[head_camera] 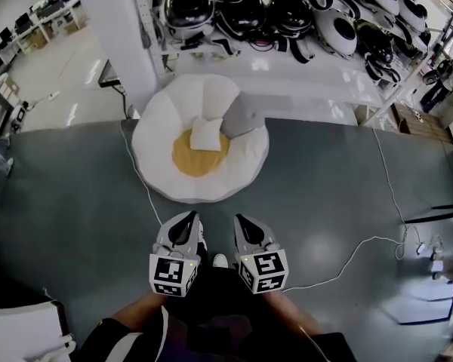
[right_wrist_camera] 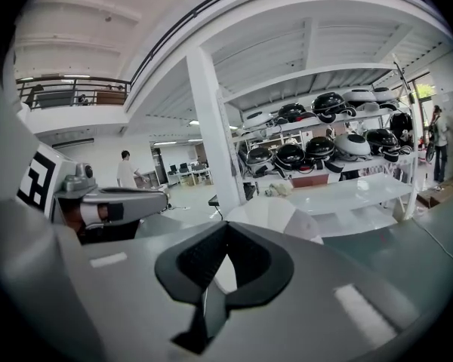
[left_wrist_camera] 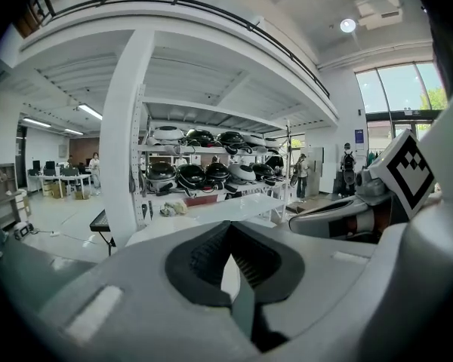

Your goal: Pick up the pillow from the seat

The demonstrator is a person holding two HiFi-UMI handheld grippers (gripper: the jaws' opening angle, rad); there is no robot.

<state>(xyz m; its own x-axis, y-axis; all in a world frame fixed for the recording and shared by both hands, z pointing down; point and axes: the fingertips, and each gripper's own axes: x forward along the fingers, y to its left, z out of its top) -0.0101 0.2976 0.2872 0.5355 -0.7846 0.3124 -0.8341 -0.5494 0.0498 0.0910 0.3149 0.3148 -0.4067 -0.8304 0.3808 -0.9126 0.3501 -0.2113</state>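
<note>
A small white square pillow (head_camera: 206, 133) lies on the yellow middle of a round white seat (head_camera: 158, 119) on the floor ahead. One grey segment (head_camera: 242, 115) shows at the seat's back right. My left gripper (head_camera: 190, 216) and right gripper (head_camera: 240, 219) hang side by side well short of the seat, both shut and holding nothing. In the right gripper view the shut jaws (right_wrist_camera: 225, 229) point at the white seat (right_wrist_camera: 275, 216), with the left gripper (right_wrist_camera: 113, 202) beside them. The left gripper's jaws (left_wrist_camera: 229, 232) hide the seat. The pillow cannot be made out in either gripper view.
Behind the seat stand a white rack of black and white helmets (head_camera: 287, 13) and a white column (head_camera: 124, 29). White cables (head_camera: 362, 247) trail over the grey floor on both sides. A dark framed panel (head_camera: 430, 270) lies at the right. People stand far off.
</note>
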